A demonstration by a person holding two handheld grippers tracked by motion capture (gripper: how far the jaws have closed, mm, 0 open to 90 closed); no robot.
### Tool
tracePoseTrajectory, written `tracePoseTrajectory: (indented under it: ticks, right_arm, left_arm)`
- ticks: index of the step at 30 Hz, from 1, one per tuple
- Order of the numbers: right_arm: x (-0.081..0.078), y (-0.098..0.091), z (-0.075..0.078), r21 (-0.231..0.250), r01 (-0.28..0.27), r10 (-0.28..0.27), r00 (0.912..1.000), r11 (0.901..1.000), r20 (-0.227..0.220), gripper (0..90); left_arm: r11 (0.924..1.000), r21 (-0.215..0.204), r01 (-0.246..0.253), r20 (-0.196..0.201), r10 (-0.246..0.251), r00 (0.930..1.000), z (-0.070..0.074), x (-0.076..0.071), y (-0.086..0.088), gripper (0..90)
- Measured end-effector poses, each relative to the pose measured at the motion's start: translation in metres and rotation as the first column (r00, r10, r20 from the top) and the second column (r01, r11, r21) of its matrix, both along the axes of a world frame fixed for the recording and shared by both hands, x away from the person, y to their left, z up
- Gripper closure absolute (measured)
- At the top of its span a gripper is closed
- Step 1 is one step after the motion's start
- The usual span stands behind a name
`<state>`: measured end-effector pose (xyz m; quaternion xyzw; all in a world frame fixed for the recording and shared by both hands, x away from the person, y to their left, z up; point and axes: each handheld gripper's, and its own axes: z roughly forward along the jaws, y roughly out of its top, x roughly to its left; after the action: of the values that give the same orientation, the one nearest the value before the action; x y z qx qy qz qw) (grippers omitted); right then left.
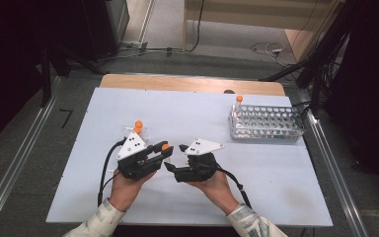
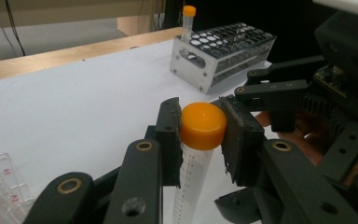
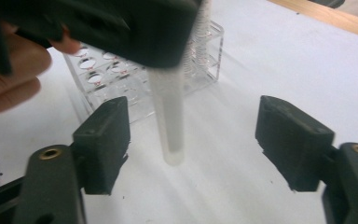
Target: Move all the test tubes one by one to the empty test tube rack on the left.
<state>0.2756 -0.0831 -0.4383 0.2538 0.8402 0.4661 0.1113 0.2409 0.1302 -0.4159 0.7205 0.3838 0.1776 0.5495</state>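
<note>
Gripping an orange-capped tube (image 2: pixel 200 140) just under its cap, the left gripper (image 2: pixel 200 133) holds it upright above the white table (image 1: pixel 187 113), pads pressed on both sides. The right gripper (image 3: pixel 191 135) faces it close by, jaws spread wide, the tube's clear bottom hanging between them. A metal rack (image 1: pixel 266 122) sits far right, a clear rack (image 3: pixel 121 70) beside the left gripper.

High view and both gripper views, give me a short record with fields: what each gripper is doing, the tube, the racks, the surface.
left gripper: shut on the tube, just below its cap
right gripper: open, jaws either side of the tube's lower end, not touching
tube: clear, orange cap, upright, off the table
metal rack: far right, one orange-capped tube at its corner
clear rack: beside left gripper
table: white board
</note>
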Motion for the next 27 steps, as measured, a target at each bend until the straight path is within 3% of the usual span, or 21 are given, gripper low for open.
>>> tracePoseTrajectory:
  ticks: [13,22,27]
  right_arm:
    - [0.004,-0.009,0.001,-0.007,0.036,-0.036,0.9993,0.9993,-0.009,19.1]
    - [0.007,-0.016,0.002,-0.002,0.061,-0.061,0.9981,0.9981,-0.007,19.5]
    - [0.008,-0.017,0.002,-0.010,0.064,-0.064,0.9979,0.9979,-0.008,19.7]
  left_arm:
    - [0.9974,-0.042,-0.058,-0.001,0.058,0.9983,0.019,-0.001,0.032,70.1]
    - [0.9880,-0.059,-0.142,-0.003,0.143,0.9898,0.031,0.001,0.068,70.1]
    - [0.9841,-0.038,-0.174,-0.009,0.173,0.9848,0.029,0.003,0.076,70.1]
